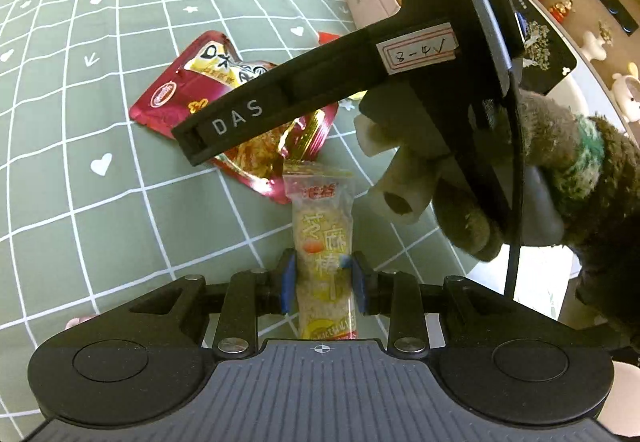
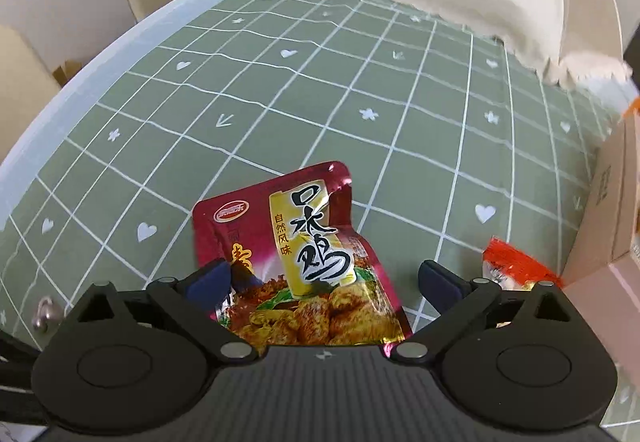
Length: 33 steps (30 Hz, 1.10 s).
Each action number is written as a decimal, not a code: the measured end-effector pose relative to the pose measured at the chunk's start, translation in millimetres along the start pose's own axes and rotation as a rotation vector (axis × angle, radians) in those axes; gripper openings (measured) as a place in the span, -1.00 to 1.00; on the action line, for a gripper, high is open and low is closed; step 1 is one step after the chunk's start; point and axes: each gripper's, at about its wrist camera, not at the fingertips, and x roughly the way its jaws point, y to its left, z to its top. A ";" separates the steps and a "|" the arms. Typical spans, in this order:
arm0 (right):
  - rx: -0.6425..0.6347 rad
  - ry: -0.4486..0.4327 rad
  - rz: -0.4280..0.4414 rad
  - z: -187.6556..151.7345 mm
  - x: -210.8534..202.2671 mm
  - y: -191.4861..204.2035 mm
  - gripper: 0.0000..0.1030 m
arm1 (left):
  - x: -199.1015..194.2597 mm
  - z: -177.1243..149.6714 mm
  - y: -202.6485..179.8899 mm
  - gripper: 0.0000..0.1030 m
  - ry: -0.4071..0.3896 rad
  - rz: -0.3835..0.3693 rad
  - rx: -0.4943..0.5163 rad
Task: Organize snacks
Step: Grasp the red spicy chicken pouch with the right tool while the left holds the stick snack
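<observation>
Left claw (image 1: 323, 276): clenched on the pale sesame stick packet (image 1: 323, 242), blue pads pressing its two long sides. The packet's long axis runs straight toward 12 o'clock from the claw, and its far end touches or overlaps the maroon chicken pouch (image 1: 188, 86).

Right claw (image 2: 325, 280): released, jaws spread wide. The maroon chicken pouch (image 2: 304, 262) lies flat on the green checked tabletop (image 2: 320, 90), directly between the two jaws and reaching toward 12 o'clock; its long axis tilts slightly toward 11 o'clock. The left finger appears to touch the pouch edge; the right finger stands apart from it.

Judgement: the right claw is the nearer one to the pouch, and closing would take it across its short width. A red wrapper (image 2: 516, 262) lies at 3 o'clock, beside a cardboard box (image 2: 612, 202).
</observation>
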 end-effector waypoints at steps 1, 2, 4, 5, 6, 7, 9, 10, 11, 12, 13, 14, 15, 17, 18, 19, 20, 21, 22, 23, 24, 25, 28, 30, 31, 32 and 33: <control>0.013 -0.001 0.005 -0.7 2.7 -1.9 0.94 | -0.2 0.0 0.1 -0.35 0.000 0.000 0.001; 0.022 -0.008 -0.001 -1.0 1.9 -1.1 0.87 | -0.2 -0.2 0.1 -0.35 0.001 0.000 0.000; 0.042 -0.017 -0.008 -2.4 -6.2 -1.1 0.54 | 0.5 0.9 2.3 -0.35 0.002 -0.003 0.000; 0.052 -0.012 -0.014 -2.0 -11.9 -0.8 0.24 | 0.6 1.4 2.9 -0.35 0.002 -0.004 0.000; 0.072 -0.006 -0.007 -3.5 -16.2 -2.3 0.10 | 1.1 4.9 3.1 -0.35 0.003 -0.006 0.001; 0.096 -0.002 -0.004 -6.5 -21.7 -6.1 0.03 | 2.2 6.3 3.8 -0.35 0.002 -0.007 0.001; 0.142 -0.006 -0.001 -16.9 -34.0 -16.9 -0.19 | 5.0 12.4 2.8 -0.35 -0.002 -0.011 0.000; 0.168 -0.010 -0.001 -23.8 -41.5 -22.1 -0.24 | 5.1 12.2 1.9 -0.35 -0.008 -0.012 0.001; 0.196 -0.012 -0.010 -32.3 -50.3 -29.4 -0.28 | 6.9 13.4 2.2 -0.35 -0.013 -0.013 0.002; 0.216 -0.012 -0.029 -40.4 -57.6 -36.5 -0.29 | 8.5 15.6 1.4 -0.35 -0.018 -0.012 0.004; 0.234 -0.014 -0.050 -48.2 -64.4 -43.6 -0.30 | 9.7 17.9 0.0 -0.35 -0.020 -0.011 0.008; 0.253 -0.017 -0.076 -56.3 -71.2 -51.1 -0.32 | 11.4 19.8 -0.3 -0.35 -0.020 -0.009 0.010; 0.275 -0.019 -0.103 -64.5 -77.8 -59.5 -0.34 | 12.5 22.0 -1.0 -0.35 -0.022 -0.006 0.008; 0.328 -0.022 -0.148 -80.4 -89.7 -76.8 -0.35 | 16.7 26.4 1.0 -0.35 -0.032 0.007 -0.005; 0.351 -0.024 -0.160 -88.5 -95.8 -85.6 -0.33 | 18.1 29.8 0.9 -0.35 -0.038 0.013 -0.010; 0.370 -0.024 -0.169 -95.8 -98.8 -93.5 -0.30 | 22.4 33.9 0.0 -0.35 -0.046 0.016 -0.016; 0.379 -0.021 -0.180 -103.8 -101.9 -100.4 -0.06 | 25.0 37.4 -0.8 -0.35 -0.053 0.016 -0.024; 0.383 -0.021 -0.196 -110.9 -104.7 -105.0 0.02 | 27.1 40.5 -1.9 -0.35 -0.059 0.018 -0.027; 0.395 -0.033 -0.211 -117.7 -108.5 -109.0 0.10 | 30.5 44.3 -4.2 -0.35 -0.063 0.021 -0.023; 0.414 -0.051 -0.215 -123.1 -112.4 -113.0 0.40 | 33.1 47.4 -7.2 -0.35 -0.066 0.026 -0.017; 0.434 -0.070 -0.205 -126.8 -115.7 -117.0 0.67 | 35.8 50.0 -11.4 -0.35 -0.069 0.036 -0.004; 0.459 -0.095 -0.194 -129.0 -118.6 -119.0 0.74 | 38.5 51.7 -15.9 -0.35 -0.071 0.045 0.007; 0.528 -0.124 -0.165 -124.9 -112.4 -118.6 0.78 | 40.8 51.2 -24.0 -0.35 -0.079 0.068 0.064; 0.536 -0.099 -0.160 -117.7 -97.3 -116.3 0.78 | 41.5 50.3 -26.5 -0.35 -0.082 0.079 0.087; 0.525 -0.078 -0.174 -112.8 -87.3 -114.7 0.78 | 40.4 50.2 -25.1 -0.35 -0.082 0.078 0.092; 0.510 -0.057 -0.186 -107.3 -77.0 -113.3 0.81 | 40.5 50.2 -24.7 -0.35 -0.082 0.077 0.091; 0.489 -0.027 -0.199 -103.5 -66.2 -113.0 0.84 | 40.8 50.6 -24.3 -0.35 -0.082 0.075 0.087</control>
